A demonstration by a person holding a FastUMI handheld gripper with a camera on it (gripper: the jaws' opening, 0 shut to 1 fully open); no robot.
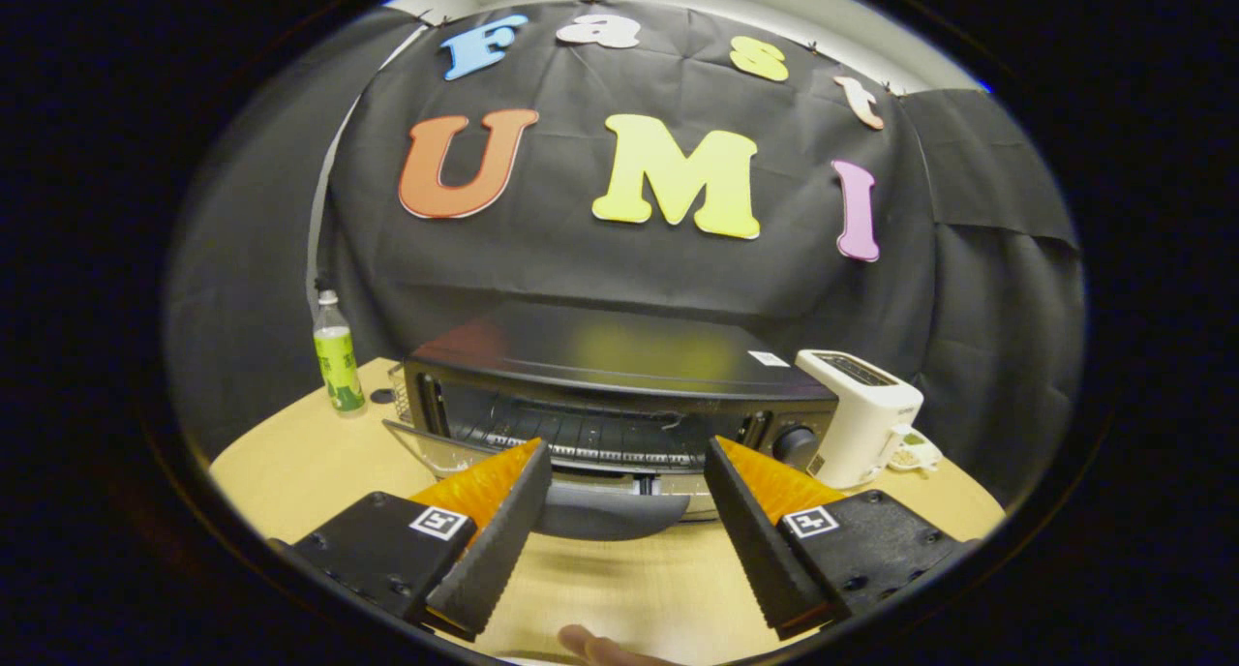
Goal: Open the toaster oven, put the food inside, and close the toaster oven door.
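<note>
A black toaster oven [619, 356] stands on the wooden table just ahead of the fingers. Its glass door [440, 450] hangs folded down toward me, and the wire rack [581, 429] inside is exposed. The door's dark handle [600, 513] lies low between the two fingers, with neither touching it. My gripper [627, 453] is open, its fingers spread wide with nothing held between them. A control knob [796, 445] sits at the oven's front right, beyond the right finger.
A white pop-up toaster [861, 414] stands right of the oven, with a small white cup [915, 453] beside it. A green bottle [337, 356] is at the table's back left. A fingertip [595, 647] shows below the fingers, over bare table [629, 579].
</note>
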